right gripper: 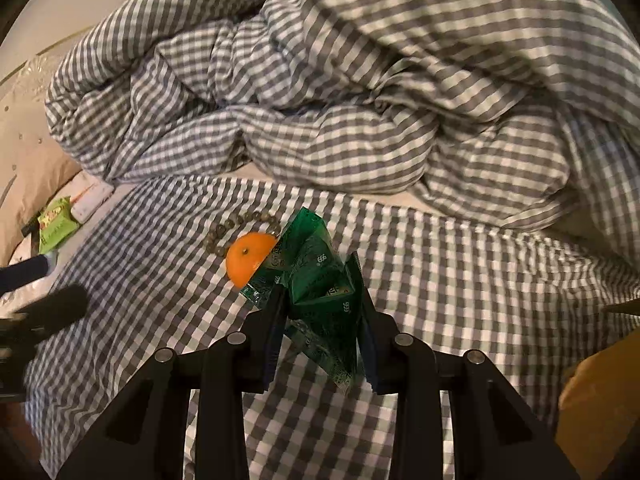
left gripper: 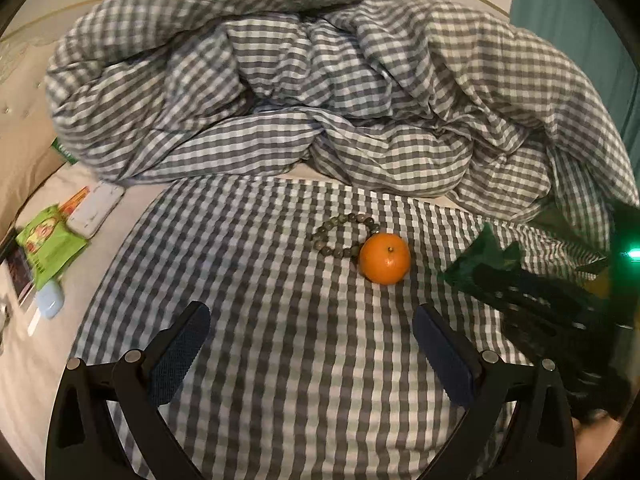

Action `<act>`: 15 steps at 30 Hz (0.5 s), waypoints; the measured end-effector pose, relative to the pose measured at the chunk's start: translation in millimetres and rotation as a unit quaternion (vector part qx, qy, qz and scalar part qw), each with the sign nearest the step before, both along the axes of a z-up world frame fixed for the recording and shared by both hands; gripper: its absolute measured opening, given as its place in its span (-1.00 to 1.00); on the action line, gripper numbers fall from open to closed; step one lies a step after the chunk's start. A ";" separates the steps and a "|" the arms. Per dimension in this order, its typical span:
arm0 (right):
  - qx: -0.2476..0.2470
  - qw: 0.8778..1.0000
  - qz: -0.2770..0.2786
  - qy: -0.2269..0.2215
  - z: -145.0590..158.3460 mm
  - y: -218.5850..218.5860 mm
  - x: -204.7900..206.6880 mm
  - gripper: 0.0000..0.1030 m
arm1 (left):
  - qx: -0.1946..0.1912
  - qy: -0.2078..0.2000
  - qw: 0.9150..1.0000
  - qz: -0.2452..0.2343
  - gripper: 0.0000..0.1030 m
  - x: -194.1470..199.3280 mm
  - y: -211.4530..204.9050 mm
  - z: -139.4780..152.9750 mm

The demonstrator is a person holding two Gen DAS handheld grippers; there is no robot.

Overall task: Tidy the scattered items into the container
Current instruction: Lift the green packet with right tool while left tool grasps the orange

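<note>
Green foil packets sit pinched in my right tongs, jaws drawn close on them, lifted clear of the checked bed sheet. My left tongs gape wide and hold nothing. The orange lies ahead of them and slightly right, touching the bead bracelet behind it. I judge the left hand nearer; no container shows

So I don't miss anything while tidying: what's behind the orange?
A loop of grey-green beads lies behind the round orange tangerine, touching it. Where the fruit covers the loop, the beads are hidden.
</note>
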State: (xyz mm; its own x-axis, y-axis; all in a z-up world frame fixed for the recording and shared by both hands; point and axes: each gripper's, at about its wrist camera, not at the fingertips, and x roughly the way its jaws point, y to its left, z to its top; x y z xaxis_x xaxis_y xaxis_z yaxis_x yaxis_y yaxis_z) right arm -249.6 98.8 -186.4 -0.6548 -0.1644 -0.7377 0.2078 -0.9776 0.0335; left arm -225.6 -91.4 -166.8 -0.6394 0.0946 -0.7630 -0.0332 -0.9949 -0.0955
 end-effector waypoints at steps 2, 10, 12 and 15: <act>-0.002 1.000 -0.005 0.008 5.9 5.5 1.6 -0.36 | -0.002 0.000 1.000 -0.009 1.00 -13.2 8.6 -8.3; -0.017 0.999 -0.031 0.036 24.7 27.2 6.2 -0.36 | -0.008 -0.010 0.999 -0.037 1.00 -70.6 50.5 -52.7; -0.022 0.998 -0.036 0.040 27.8 31.9 6.9 -0.36 | -0.010 -0.005 0.999 -0.046 1.00 -79.9 61.8 -59.7; -0.027 0.998 -0.040 0.043 30.9 37.0 7.7 -0.36 | -0.029 -0.010 0.998 -0.049 0.96 -94.0 76.4 -72.4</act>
State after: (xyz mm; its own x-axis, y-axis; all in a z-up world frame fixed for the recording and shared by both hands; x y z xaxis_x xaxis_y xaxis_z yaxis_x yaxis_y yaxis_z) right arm -241.9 135.8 -155.5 -0.7282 -0.1462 -0.6696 0.1327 -0.9886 0.0715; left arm -319.7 -15.0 -239.2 -0.6141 0.1112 -0.7814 -0.1289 -0.9909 -0.0398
